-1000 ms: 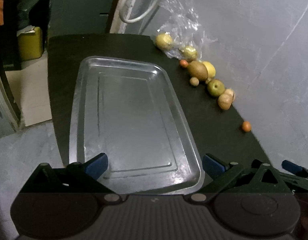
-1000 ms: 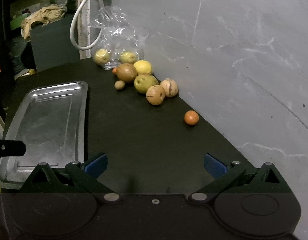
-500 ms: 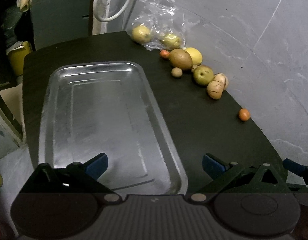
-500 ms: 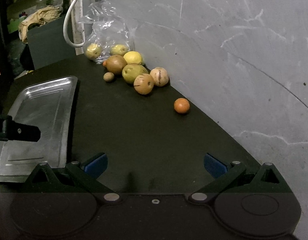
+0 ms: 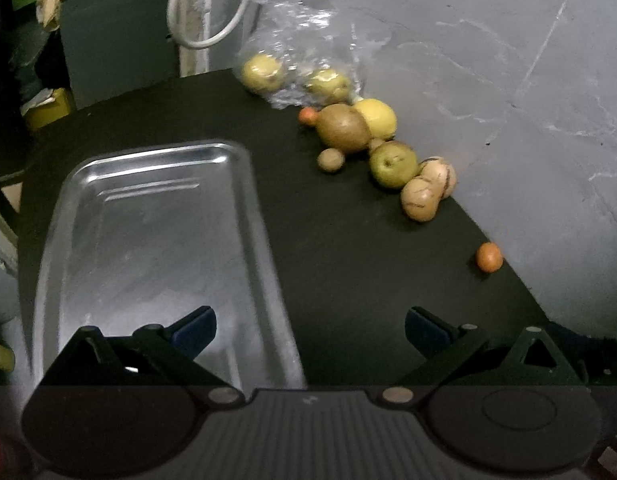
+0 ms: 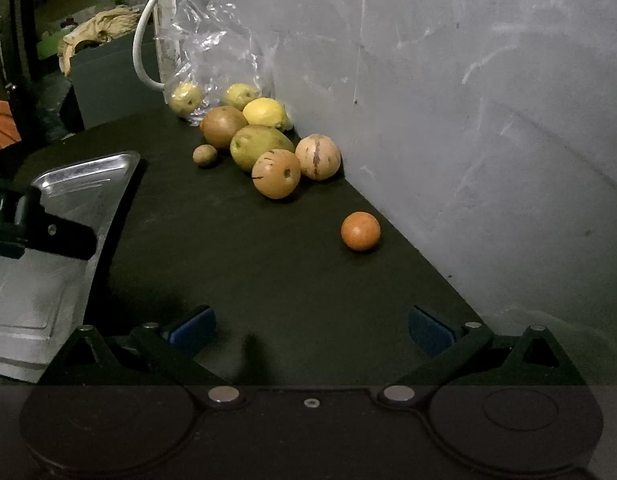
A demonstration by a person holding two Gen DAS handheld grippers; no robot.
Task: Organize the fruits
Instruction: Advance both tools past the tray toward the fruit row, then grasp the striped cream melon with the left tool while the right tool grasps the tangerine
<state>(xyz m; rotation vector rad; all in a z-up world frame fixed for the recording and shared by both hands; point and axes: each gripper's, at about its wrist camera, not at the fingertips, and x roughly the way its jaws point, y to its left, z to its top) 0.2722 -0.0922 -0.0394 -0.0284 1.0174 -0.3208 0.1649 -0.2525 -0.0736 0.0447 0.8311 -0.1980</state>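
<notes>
Fruit heap (image 6: 268,144) beyond bare tray (image 5: 148,240), unsorted; both grippers (image 5: 310,328) (image 6: 310,330) spread wide, empty, poised for picking.

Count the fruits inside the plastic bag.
2: both yellowish, side by side in the bag at the table's far end, one left, one right. Crumpled plastic may hide more.

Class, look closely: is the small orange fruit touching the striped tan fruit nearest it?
Apart. The right wrist view shows bare dark table between the small orange fruit and the striped tan fruit.
</notes>
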